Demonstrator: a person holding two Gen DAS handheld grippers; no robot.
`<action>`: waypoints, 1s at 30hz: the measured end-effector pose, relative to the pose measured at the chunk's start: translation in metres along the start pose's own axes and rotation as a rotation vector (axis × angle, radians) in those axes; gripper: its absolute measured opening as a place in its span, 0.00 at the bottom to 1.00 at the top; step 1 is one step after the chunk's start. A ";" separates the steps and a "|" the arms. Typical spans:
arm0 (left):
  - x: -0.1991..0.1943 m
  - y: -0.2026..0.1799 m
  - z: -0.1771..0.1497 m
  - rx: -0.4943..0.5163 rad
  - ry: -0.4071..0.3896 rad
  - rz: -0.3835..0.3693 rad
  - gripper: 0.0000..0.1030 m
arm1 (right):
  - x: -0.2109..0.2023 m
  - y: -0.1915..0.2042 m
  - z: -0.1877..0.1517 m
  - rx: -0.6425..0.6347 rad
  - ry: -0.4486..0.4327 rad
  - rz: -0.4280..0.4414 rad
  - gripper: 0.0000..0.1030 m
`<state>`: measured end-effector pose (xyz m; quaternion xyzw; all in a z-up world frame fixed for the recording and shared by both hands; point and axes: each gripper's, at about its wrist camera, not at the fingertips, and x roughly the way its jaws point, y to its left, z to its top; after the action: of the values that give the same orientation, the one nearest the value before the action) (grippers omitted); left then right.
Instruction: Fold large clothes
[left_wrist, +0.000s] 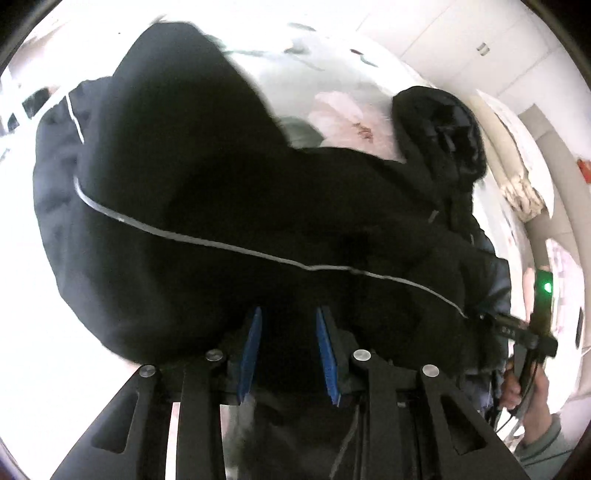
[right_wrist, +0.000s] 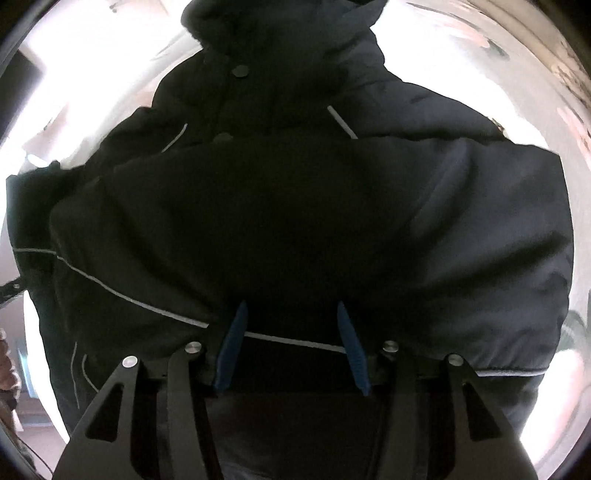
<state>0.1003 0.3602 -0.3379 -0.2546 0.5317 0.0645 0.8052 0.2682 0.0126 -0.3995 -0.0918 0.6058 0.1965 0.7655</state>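
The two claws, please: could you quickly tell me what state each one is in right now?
Left claw: open, pads apart, dark jacket fabric lying between them.
Right claw: open, pads wide apart over the jacket's pale piping.

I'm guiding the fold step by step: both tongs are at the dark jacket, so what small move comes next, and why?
Probably close both tongs on the fabric. The left tongs and right tongs both stand open, with the black jacket bunched between their blue pads, and its grey piping crosses the right gap. Nothing looks gripped yet.
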 end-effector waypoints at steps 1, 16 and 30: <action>-0.007 -0.013 0.000 0.039 -0.008 0.011 0.31 | -0.007 -0.001 0.000 0.010 0.000 0.023 0.53; 0.117 -0.154 -0.029 0.120 0.058 0.017 0.46 | -0.005 -0.043 -0.020 -0.019 0.124 -0.175 0.64; -0.002 -0.086 -0.054 -0.061 -0.027 -0.038 0.51 | -0.005 -0.037 -0.019 -0.054 0.115 -0.239 0.74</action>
<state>0.0873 0.2605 -0.3230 -0.2881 0.5136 0.0686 0.8053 0.2655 -0.0290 -0.4033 -0.1949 0.6279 0.1148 0.7447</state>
